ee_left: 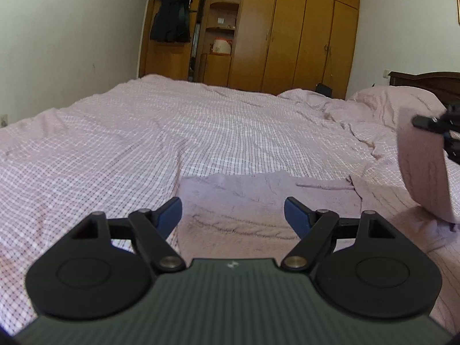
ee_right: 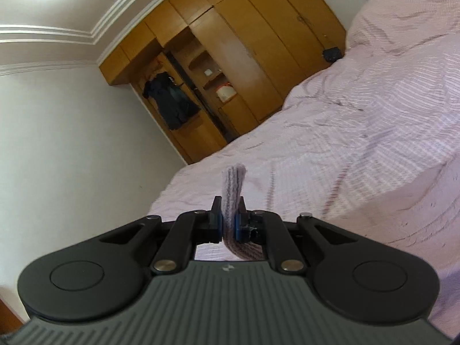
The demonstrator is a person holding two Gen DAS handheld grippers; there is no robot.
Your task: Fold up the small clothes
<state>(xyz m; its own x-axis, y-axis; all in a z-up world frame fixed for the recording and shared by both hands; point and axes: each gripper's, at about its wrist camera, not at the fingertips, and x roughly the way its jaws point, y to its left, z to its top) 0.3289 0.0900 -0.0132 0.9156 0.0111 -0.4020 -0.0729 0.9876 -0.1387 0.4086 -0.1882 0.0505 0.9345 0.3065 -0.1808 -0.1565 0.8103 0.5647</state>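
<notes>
A pale pink knitted garment (ee_left: 258, 218) lies on the bed in the left wrist view, partly flat just ahead of my left gripper (ee_left: 233, 212). The left gripper is open and empty, its blue-padded fingers spread just above the flat part. The garment's right part (ee_left: 422, 169) is lifted off the bed at the right edge, held by my right gripper (ee_left: 442, 132). In the right wrist view my right gripper (ee_right: 229, 218) is shut on a ribbed edge of the garment (ee_right: 233, 189), which sticks out between the fingers; the view is tilted.
The bed (ee_left: 172, 132) has a pink checked cover with wrinkles toward the right. A wooden wardrobe (ee_left: 287, 34) stands behind the bed, with a dark coat (ee_left: 171, 14) hanging at its left. A dark headboard (ee_left: 425, 82) is at the right.
</notes>
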